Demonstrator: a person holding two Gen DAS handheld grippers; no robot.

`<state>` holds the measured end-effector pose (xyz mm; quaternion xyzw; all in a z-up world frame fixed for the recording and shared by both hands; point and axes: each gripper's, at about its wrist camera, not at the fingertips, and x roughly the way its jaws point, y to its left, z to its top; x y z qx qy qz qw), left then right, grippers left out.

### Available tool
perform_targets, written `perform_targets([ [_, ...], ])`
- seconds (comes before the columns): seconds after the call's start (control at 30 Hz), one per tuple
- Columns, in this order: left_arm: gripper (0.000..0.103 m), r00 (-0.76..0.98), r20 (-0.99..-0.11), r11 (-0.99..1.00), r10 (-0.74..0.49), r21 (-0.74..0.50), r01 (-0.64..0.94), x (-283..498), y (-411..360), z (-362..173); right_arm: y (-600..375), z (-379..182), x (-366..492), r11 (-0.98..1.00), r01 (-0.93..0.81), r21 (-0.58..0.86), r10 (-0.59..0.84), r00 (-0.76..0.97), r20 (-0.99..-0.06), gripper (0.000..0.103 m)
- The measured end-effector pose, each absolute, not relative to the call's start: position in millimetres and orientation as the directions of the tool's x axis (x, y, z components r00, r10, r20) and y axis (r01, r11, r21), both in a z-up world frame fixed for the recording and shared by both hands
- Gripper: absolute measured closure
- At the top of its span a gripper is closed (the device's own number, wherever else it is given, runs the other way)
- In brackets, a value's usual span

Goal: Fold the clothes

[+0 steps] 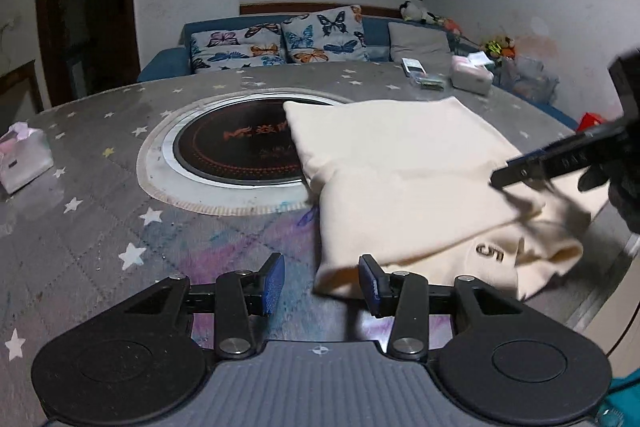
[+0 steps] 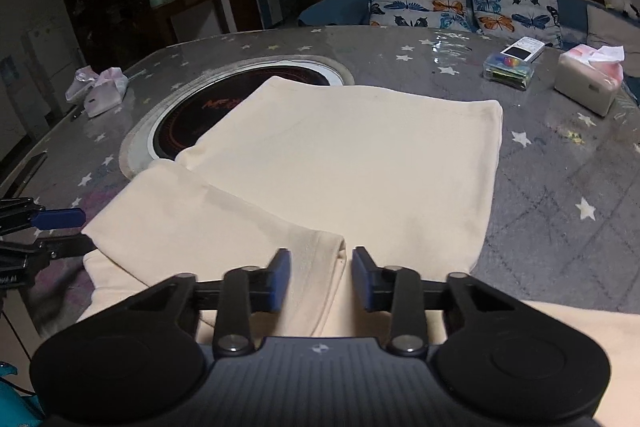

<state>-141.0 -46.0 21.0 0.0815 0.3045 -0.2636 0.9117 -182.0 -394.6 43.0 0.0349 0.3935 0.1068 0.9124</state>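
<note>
I use the round induction cooktop (image 1: 236, 147) set into the star-print table (image 1: 100, 187) as landmark. Far left of it, near the table edge, a pink tissue pack (image 1: 24, 157). My left gripper (image 1: 322, 285) hovers at the near side of the cooktop, fingers spread apart, nothing between them; its right pad (image 1: 370, 287) sits just at the near-left corner of the cream garment (image 1: 400, 179). The garment lies folded flat to the right of the cooktop, its far-left corner covering part of the dark glass; a folded layer lies across the near part, and a black "5" (image 1: 490, 254) shows on the near edge. My right gripper (image 2: 320, 277) is right of the cooktop, over the garment's near edge, fingers parted with a ribbed hem fold (image 2: 320, 251) lying between them; I cannot tell if the pads touch the cloth. Far right of the cooktop: a clear box (image 2: 509, 69), a white device (image 2: 524, 49), a tissue box (image 2: 588, 85). Behind the table, a blue sofa (image 1: 168, 63) with butterfly cushions (image 1: 280, 43).
</note>
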Motion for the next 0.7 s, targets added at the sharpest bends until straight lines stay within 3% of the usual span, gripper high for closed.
perform_targets([
  [0.13,0.063,0.683,-0.589,0.835,-0.431,0.026,0.550,-143,-51,15,-389,49,-184,0.977,-0.171,0.124,0.209,0.679,-0.703,0.096],
  [0.2,0.087,0.672,-0.592,0.825,-0.444,0.024,0.565,-141,-54,14,-386,59,-190,0.977,-0.183,0.112,0.210,0.702,-0.681,0.097],
  [0.3,0.098,0.680,-0.586,0.821,-0.442,0.041,0.569,-143,-55,14,-385,70,-195,0.983,-0.164,0.085,0.178,0.723,-0.668,0.097],
  [0.47,0.101,0.695,-0.577,0.830,-0.429,0.051,0.555,-145,-52,17,-384,88,-203,0.991,-0.131,0.040,0.126,0.755,-0.644,0.097],
  [0.63,0.100,0.662,-0.604,0.804,-0.444,0.058,0.592,-148,-52,19,-391,52,-191,0.994,-0.100,0.050,0.105,0.687,-0.719,0.096],
  [0.7,0.097,0.650,-0.609,0.801,-0.454,0.040,0.597,-144,-48,24,-392,49,-191,0.994,-0.098,0.045,0.100,0.683,-0.723,0.091],
])
